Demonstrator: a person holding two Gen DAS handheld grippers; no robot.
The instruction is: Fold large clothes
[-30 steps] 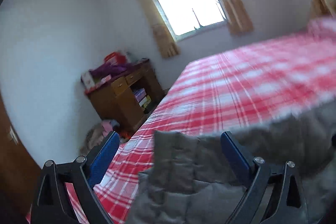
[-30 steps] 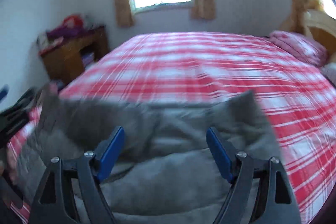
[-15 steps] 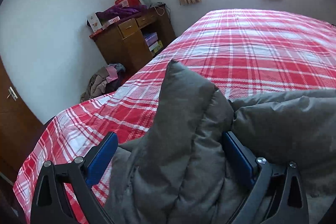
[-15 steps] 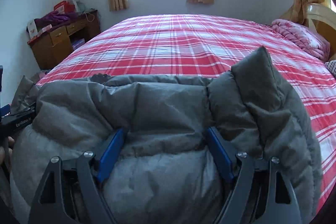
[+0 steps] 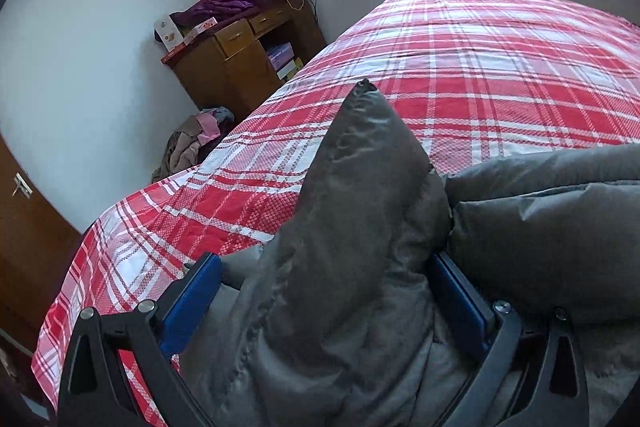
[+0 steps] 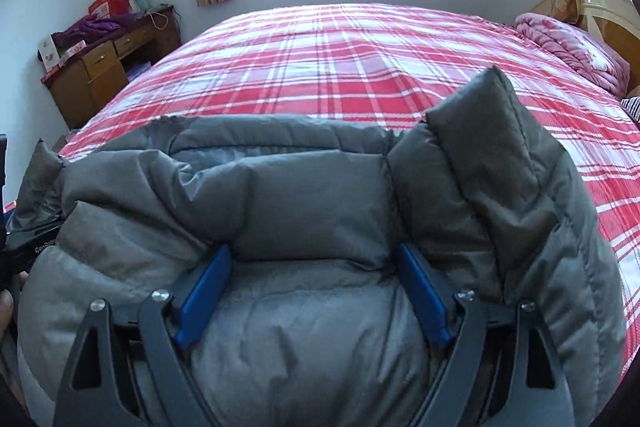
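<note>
The grey padded jacket [image 6: 304, 211] lies bunched at the 6 o'clock edge of the plaid bed [image 6: 360, 67], not yet folded flat. Left gripper [image 5: 320, 291] and right gripper [image 6: 316, 291] are each spread wide, padding bulging between the blue fingers; whether they grip it cannot be told.

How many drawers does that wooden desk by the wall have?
2 show on the brown wooden desk: the left drawer and the right drawer, side by side under its cluttered top. More may be hidden.
</note>
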